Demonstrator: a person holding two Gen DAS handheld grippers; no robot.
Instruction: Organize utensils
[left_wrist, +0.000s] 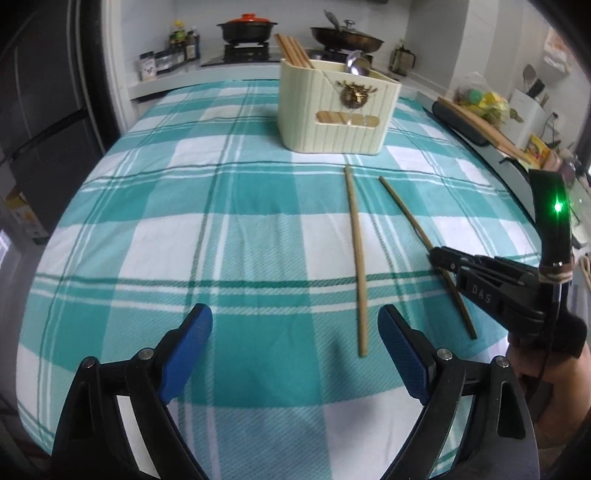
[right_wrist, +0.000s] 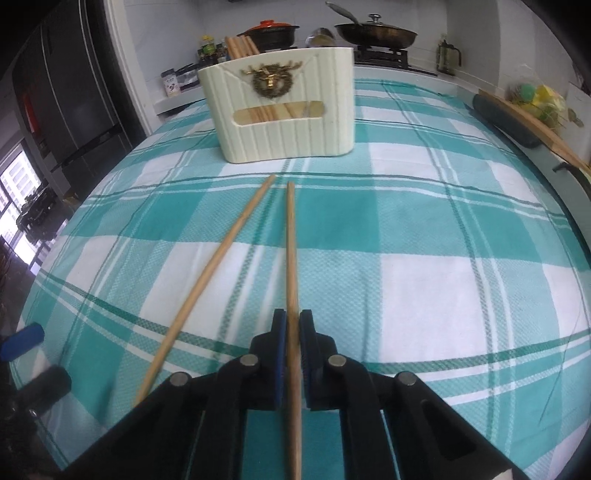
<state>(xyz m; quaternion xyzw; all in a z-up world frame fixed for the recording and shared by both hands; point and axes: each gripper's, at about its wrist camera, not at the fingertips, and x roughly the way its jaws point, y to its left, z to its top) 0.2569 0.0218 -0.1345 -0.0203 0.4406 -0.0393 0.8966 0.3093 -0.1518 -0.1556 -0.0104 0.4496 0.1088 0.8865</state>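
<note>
Two wooden chopsticks lie on the teal checked tablecloth (left_wrist: 229, 236) in front of a cream utensil holder (left_wrist: 338, 110) (right_wrist: 284, 110) that holds several chopsticks and a spoon. My right gripper (right_wrist: 293, 325) is shut on the right chopstick (right_wrist: 291, 266) (left_wrist: 410, 218), which runs between its blue pads. The left chopstick (right_wrist: 218, 266) (left_wrist: 356, 258) lies loose beside it. My left gripper (left_wrist: 295, 332) stands open above the cloth, empty, with the loose chopstick just inside its right finger. The right gripper (left_wrist: 439, 258) shows at the right of the left wrist view.
Behind the table runs a counter with a stove, a red-lidded pot (left_wrist: 247, 27), a wok (left_wrist: 345, 35) and jars. A dark fridge (left_wrist: 44, 122) stands at the left. A cutting board (left_wrist: 480, 125) and a bag of fruit lie at the right edge.
</note>
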